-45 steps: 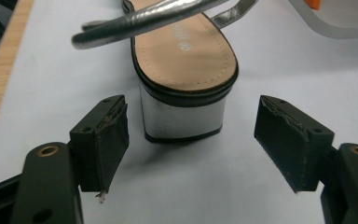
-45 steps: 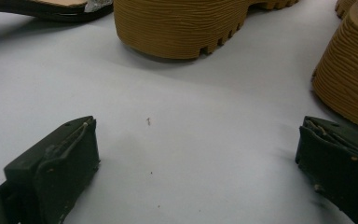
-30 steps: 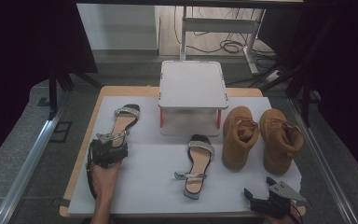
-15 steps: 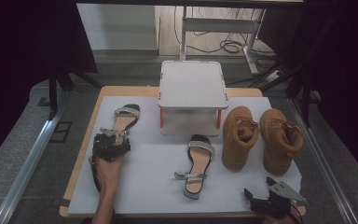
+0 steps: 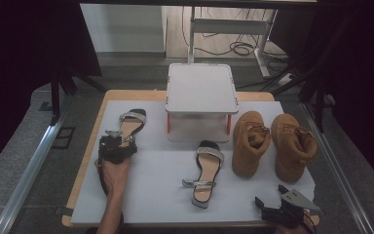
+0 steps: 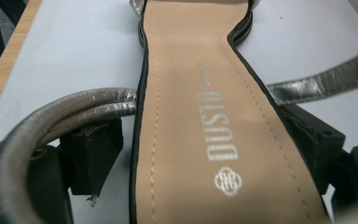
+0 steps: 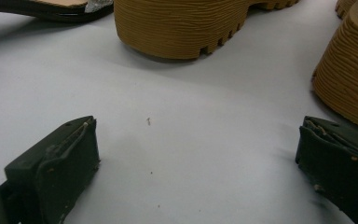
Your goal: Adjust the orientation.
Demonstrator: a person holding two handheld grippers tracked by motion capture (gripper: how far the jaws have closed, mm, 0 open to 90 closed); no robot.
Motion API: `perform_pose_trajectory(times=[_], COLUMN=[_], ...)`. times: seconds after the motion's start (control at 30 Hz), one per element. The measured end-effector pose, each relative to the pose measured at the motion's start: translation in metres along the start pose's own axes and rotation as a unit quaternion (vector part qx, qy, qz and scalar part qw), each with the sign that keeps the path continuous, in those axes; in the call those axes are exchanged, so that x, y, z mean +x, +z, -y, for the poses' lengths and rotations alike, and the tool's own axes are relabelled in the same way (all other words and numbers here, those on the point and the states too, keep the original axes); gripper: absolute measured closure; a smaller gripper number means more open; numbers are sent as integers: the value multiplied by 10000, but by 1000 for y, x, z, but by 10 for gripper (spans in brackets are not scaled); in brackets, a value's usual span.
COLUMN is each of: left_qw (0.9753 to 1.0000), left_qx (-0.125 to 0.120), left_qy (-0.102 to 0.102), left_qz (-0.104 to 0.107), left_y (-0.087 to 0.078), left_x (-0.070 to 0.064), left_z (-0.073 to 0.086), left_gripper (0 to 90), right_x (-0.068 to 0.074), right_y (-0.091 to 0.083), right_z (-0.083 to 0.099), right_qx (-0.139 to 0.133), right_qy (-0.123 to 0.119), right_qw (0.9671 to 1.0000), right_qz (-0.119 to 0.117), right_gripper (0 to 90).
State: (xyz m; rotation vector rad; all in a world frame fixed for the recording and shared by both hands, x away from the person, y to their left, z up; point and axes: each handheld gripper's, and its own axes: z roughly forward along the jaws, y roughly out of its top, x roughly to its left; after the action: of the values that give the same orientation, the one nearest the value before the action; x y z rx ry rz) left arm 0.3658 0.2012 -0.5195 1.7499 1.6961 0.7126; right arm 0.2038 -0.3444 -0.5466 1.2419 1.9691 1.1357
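Observation:
A black sandal with a silver strap (image 5: 131, 122) lies at the left of the white sheet (image 5: 156, 195). My left gripper (image 5: 117, 145) sits over its heel end. In the left gripper view the tan insole (image 6: 214, 116) runs up between the two black jaws of the left gripper (image 6: 203, 149). The jaws stand open on either side of the sole, with a thin gap at the left one. The silver ankle strap (image 6: 65, 112) loops over the left jaw. My right gripper (image 5: 272, 210) rests open at the front right, nothing between its fingers (image 7: 60, 163).
A second matching sandal (image 5: 204, 170) lies mid-sheet. Two tan boots (image 5: 251, 141) (image 5: 292, 146) stand at the right, their soles (image 7: 177, 28) just ahead of the right gripper. A white lidded box (image 5: 202, 97) stands at the back centre. The wooden table edge (image 5: 90, 151) shows at the left.
My left gripper has moved forward along the sheet onto the heel of the left sandal. The right gripper has stayed put.

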Motion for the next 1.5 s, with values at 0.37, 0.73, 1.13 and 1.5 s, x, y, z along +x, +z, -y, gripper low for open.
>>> perform_pose_trajectory(times=[0.37,0.73,1.13,1.5], left_qw=[9998,9997,9991,9979], left_qx=[122,37,-42,-117], left_qy=[5,-58,-8,-24], left_qz=[143,237,416,634], left_y=[2,0,-4,-16], left_x=[1,4,4,8], left_z=[-2,-1,0,6], left_gripper=[324,373,386,387], right_x=[0,0,0,0], right_y=[0,0,0,0], right_z=[0,0,0,0], right_qx=[0,0,1,-1], right_qy=[0,2,1,0], right_qw=[10000,10000,10000,10000], right_qz=[-2,-1,-2,-2], right_gripper=[0,0,0,0])
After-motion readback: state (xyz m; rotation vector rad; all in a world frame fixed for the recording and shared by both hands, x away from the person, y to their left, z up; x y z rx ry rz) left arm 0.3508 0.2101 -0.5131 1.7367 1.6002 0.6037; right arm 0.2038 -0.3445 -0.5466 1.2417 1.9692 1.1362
